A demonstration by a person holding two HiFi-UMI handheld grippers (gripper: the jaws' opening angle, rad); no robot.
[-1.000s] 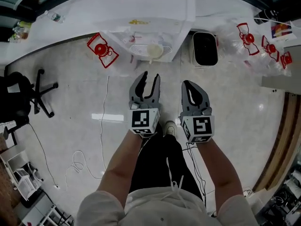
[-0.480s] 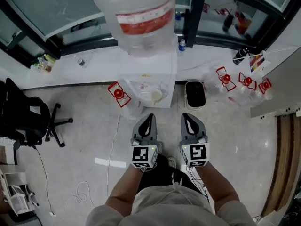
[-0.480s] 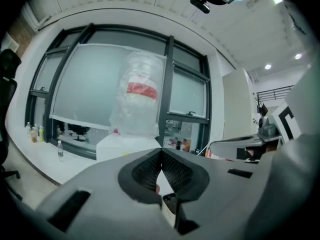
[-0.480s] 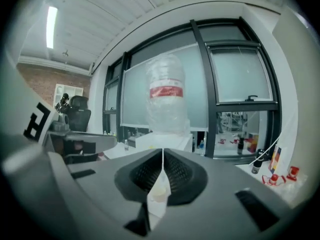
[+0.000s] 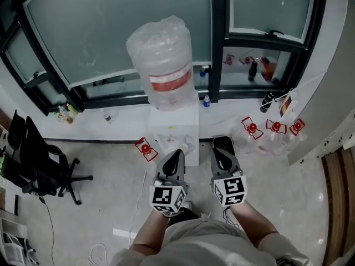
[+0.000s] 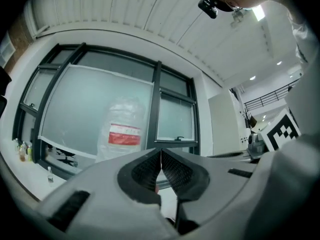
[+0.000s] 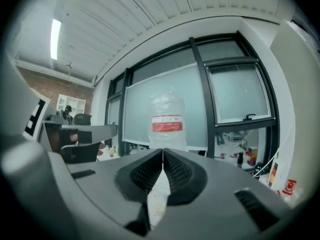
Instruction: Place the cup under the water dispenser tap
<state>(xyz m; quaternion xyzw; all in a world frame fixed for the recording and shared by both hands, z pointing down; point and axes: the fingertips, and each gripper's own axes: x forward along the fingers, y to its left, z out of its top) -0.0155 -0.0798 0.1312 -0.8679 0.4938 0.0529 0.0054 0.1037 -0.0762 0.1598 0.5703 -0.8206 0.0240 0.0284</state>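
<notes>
Head view: water dispenser stands against the far wall, below a frosted window. A large clear water bottle with a red label sits upside down on top of it.

Cup: in the recess on the near face of the dispenser, low down, right of centre. It looks pale cream, with a round rim seen from above. It is too small here to tell any more, and the left gripper's tip partly covers it.

Left gripper: clenched. In the left gripper view the 2 ribbed pads meet along 1 line with nothing between them. It is held near the dispenser front, apart from the cup.

Right gripper: also clenched and empty, pads together at the tip in its own view. It is just right of the left gripper, in front of a black bin.

Both gripper views look level at the labelled bottle.

Office chair is well apart at the left, on the pale floor
</notes>
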